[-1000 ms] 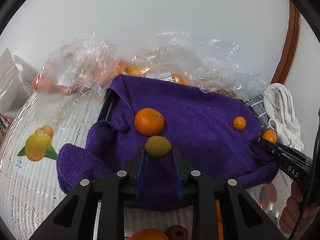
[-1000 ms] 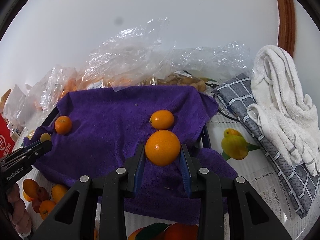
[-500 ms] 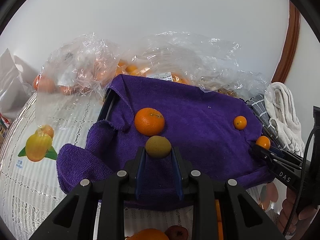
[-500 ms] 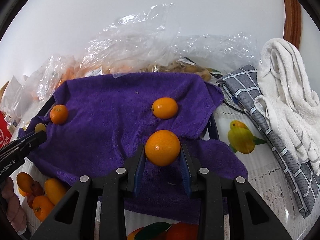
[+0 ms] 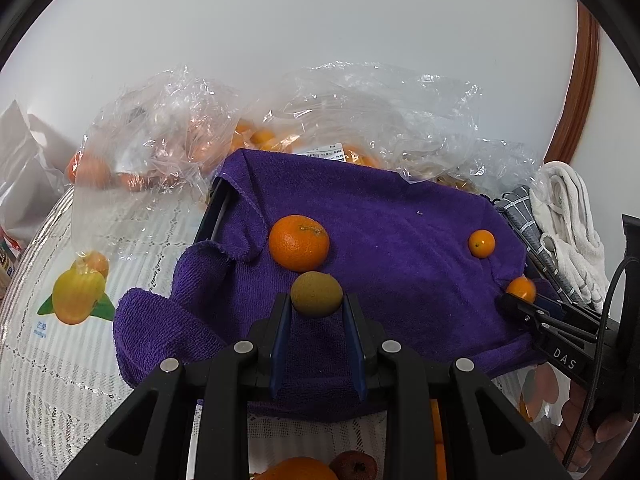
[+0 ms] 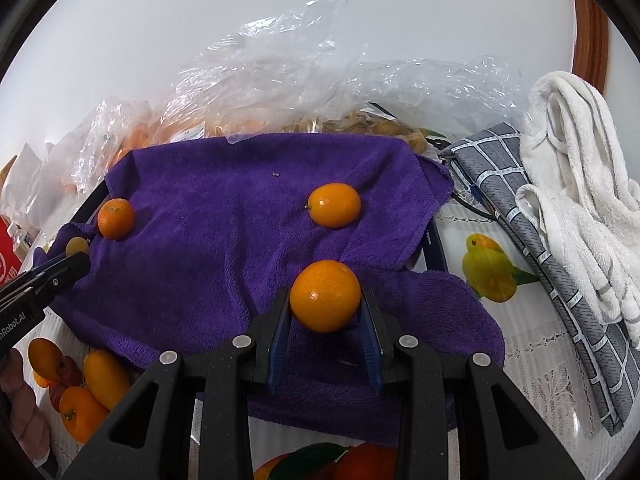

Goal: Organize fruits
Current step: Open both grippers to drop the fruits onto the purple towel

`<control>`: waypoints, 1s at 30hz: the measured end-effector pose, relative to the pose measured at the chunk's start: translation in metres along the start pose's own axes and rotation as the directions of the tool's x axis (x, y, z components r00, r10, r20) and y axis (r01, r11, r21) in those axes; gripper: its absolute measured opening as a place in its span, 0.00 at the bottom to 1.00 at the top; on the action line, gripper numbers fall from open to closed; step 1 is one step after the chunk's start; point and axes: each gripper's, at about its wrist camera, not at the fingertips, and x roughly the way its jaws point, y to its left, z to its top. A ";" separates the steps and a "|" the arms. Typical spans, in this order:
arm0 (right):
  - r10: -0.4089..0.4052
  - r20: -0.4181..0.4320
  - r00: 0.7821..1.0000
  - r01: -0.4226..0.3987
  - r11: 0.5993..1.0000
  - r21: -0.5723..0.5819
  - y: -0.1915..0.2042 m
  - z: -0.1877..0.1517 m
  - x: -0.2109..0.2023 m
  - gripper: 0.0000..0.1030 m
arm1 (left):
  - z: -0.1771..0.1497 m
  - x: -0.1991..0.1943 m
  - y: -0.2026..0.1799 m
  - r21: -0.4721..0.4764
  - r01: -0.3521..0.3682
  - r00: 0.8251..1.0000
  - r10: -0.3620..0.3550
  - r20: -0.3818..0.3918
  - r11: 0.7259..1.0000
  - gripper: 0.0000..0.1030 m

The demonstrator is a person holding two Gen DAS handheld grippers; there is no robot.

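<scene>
Fruits: two pieces being carried over the purple towel (image 5: 400, 240); two more lying on it, a large orange (image 5: 299, 242) and a small one (image 6: 334, 205)
Left gripper (image 5: 316, 312): fingers clamping a greenish-brown fruit (image 5: 316, 294)
Right gripper (image 6: 325, 308): fingers clamping an orange citrus (image 6: 325, 296)
Change: right gripper pulling back slightly, the small one on the towel sitting farther off than a second ago; left barely moving; neither released yet, placing probably pending
Writing: "DAS" on the right gripper's side; "nRobot.AI" on the left's; price sticker (image 5: 326, 153) on a plastic bag (image 5: 380, 120), unreadable; small print under the tablecloth's fruit picture (image 5: 76, 294), unreadable
</scene>
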 end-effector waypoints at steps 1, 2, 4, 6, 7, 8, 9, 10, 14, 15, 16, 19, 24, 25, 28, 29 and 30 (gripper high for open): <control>0.003 0.001 1.000 -0.003 1.000 -0.001 0.000 0.000 0.000 0.34 | 0.000 0.000 0.000 0.000 -0.001 1.000 0.001 -0.001 1.000 0.24; 0.007 0.001 1.000 -0.007 1.000 -0.003 0.000 0.000 0.000 0.36 | 0.000 0.000 0.000 0.001 -0.002 1.000 0.002 -0.001 1.000 0.24; 0.006 0.001 1.000 -0.006 1.000 -0.006 0.001 0.000 0.000 0.38 | 0.000 0.000 0.000 0.004 -0.004 1.000 0.004 -0.002 1.000 0.24; 0.007 0.002 1.000 -0.007 1.000 -0.005 0.001 0.000 0.000 0.40 | 0.000 0.001 0.000 0.006 -0.005 1.000 0.005 -0.004 1.000 0.25; 0.011 0.003 1.000 -0.011 1.000 -0.003 0.000 0.001 -0.001 0.44 | 0.000 0.001 0.000 0.008 -0.003 1.000 0.003 -0.005 1.000 0.27; 0.014 0.004 1.000 -0.014 1.000 0.000 0.000 0.001 -0.002 0.47 | 0.000 0.001 -0.001 0.011 0.001 1.000 -0.001 -0.004 1.000 0.30; 0.017 0.008 1.000 -0.017 1.000 0.003 -0.001 0.001 -0.003 0.48 | 0.000 0.001 -0.001 0.014 0.004 1.000 -0.004 -0.003 1.000 0.32; 0.021 0.013 1.000 -0.021 1.000 0.006 -0.001 0.001 -0.005 0.50 | -0.001 0.000 -0.002 0.016 0.007 1.000 -0.007 0.001 1.000 0.34; 0.029 0.037 0.999 -0.030 0.999 0.014 -0.002 0.002 -0.012 0.61 | -0.001 -0.005 -0.005 0.032 0.020 1.000 -0.021 0.023 0.999 0.42; 0.028 0.044 0.999 -0.028 0.999 0.016 -0.002 0.002 -0.014 0.62 | -0.001 -0.006 -0.006 0.036 0.022 0.999 -0.023 0.030 0.999 0.43; 0.026 0.048 0.999 -0.026 1.000 0.017 -0.002 0.002 -0.016 0.63 | -0.001 -0.008 -0.007 0.043 0.024 0.999 -0.025 0.040 0.999 0.45; 0.023 0.059 0.998 -0.024 1.000 0.019 -0.001 0.002 -0.019 0.64 | -0.002 -0.013 -0.011 0.057 0.030 0.998 -0.033 0.061 0.998 0.49; 0.000 0.076 0.997 -0.001 1.000 0.009 0.002 0.000 -0.026 0.64 | -0.001 -0.018 -0.015 0.074 0.028 0.995 -0.035 0.095 0.997 0.59; 0.001 0.081 0.997 -0.001 1.000 0.004 0.003 0.000 -0.028 0.64 | -0.001 -0.019 -0.015 0.074 0.028 0.995 -0.035 0.096 0.997 0.59; -0.008 0.093 0.996 0.010 1.000 -0.014 0.006 0.000 -0.033 0.64 | 0.000 -0.021 -0.015 0.070 0.025 0.994 -0.032 0.105 0.997 0.59; -0.012 0.095 0.995 0.014 1.000 -0.017 0.007 0.000 -0.034 0.64 | 0.000 -0.022 -0.015 0.068 0.024 0.993 -0.032 0.110 0.997 0.59; -0.013 0.094 0.995 0.015 1.000 -0.022 0.009 0.000 -0.035 0.64 | 0.000 -0.023 -0.015 0.066 0.023 0.993 -0.031 0.117 0.998 0.59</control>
